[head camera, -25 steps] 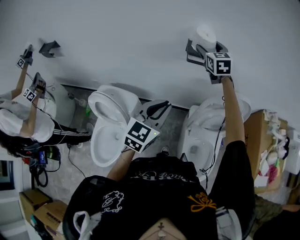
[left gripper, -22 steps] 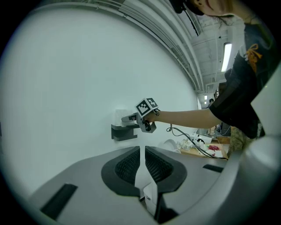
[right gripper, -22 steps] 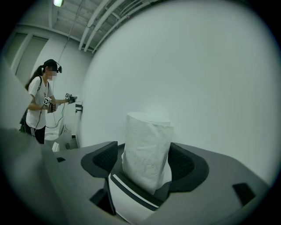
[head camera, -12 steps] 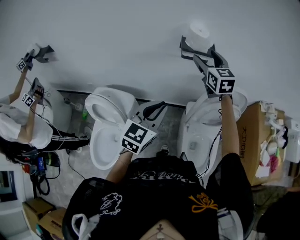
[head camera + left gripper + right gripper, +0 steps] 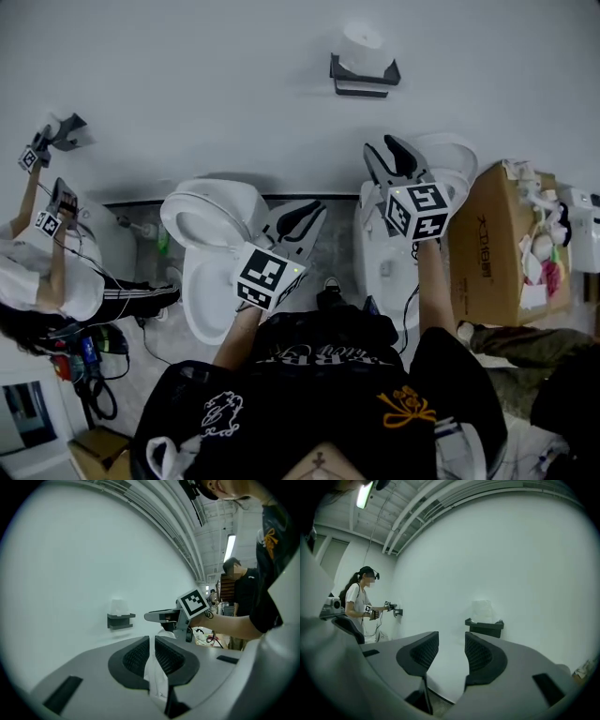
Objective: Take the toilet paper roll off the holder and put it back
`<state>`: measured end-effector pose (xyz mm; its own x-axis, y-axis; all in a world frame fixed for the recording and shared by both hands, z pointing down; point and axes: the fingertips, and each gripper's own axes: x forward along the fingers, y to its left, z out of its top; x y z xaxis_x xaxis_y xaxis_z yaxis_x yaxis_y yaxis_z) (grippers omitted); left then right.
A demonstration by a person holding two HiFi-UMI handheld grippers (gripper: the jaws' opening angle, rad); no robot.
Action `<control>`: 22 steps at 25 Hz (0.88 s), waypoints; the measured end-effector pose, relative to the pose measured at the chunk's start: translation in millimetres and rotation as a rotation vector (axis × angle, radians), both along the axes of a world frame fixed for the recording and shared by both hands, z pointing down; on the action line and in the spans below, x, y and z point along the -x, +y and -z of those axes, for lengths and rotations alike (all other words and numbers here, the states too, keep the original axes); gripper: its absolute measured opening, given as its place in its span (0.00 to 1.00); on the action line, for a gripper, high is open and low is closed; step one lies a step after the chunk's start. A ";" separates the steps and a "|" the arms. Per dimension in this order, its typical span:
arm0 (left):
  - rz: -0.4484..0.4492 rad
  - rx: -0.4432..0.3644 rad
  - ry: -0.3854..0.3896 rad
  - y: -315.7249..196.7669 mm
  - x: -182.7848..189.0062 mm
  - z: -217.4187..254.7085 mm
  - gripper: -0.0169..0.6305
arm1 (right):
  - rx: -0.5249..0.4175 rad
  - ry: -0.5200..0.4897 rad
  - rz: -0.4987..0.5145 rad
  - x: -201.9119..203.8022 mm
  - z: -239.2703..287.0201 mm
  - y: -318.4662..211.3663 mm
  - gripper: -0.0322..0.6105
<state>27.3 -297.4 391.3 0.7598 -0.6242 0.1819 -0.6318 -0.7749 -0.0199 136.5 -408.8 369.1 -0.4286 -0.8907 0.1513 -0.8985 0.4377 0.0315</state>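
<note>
Toilet paper roll (image 5: 362, 40): white, standing upright in the dark wall holder (image 5: 364, 77). Location: straight ahead of my right jaws and a little to the right of their gap, well apart from them; ahead and to the left of my left jaws, further off again. Nothing touches it.

Right gripper (image 5: 382, 150): jaws partly spread, and they have just been closing; nothing stands between them, only bare wall shows through the gap. Pointed roughly level at the wall.

Left gripper (image 5: 307, 214): jaws clenched on a thin scrap of white paper (image 5: 154, 677) that hangs down out of the pads. Held low and back from the wall.

Step in hand, as I judge it: the roll is seated on the holder and I am clear of it, so this is either the close of the put-back or the pause before a take-off; how it lies does not tell which.

Next move, if a take-off: spread my right jaws wider than the roll, come in level, straddle it above the holder's rim, close gently so as not to crush it, then lift straight up.

Surroundings: white toilets (image 5: 214, 246) below my jaws; cardboard box (image 5: 487, 246) to the right of them.
</note>
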 end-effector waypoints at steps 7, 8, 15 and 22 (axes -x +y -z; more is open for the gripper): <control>-0.035 0.005 0.012 54.4 22.3 -5.9 0.10 | 0.057 -0.082 -0.043 37.5 -28.7 90.0 0.17; -0.039 0.010 0.013 61.6 28.0 -8.3 0.10 | 0.069 -0.092 -0.042 46.6 -34.1 99.8 0.16; -0.063 0.054 0.024 112.2 63.1 -28.6 0.10 | 0.117 -0.131 -0.063 95.9 -57.4 166.6 0.14; -0.089 0.078 0.030 148.0 78.3 -35.9 0.10 | 0.132 -0.164 -0.102 114.8 -60.6 216.0 0.08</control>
<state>-51.0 -149.4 427.2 0.8175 -0.5389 0.2031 -0.5598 -0.8264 0.0605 21.8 -192.8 429.7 -0.3656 -0.9077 0.2057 -0.9268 0.3348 -0.1699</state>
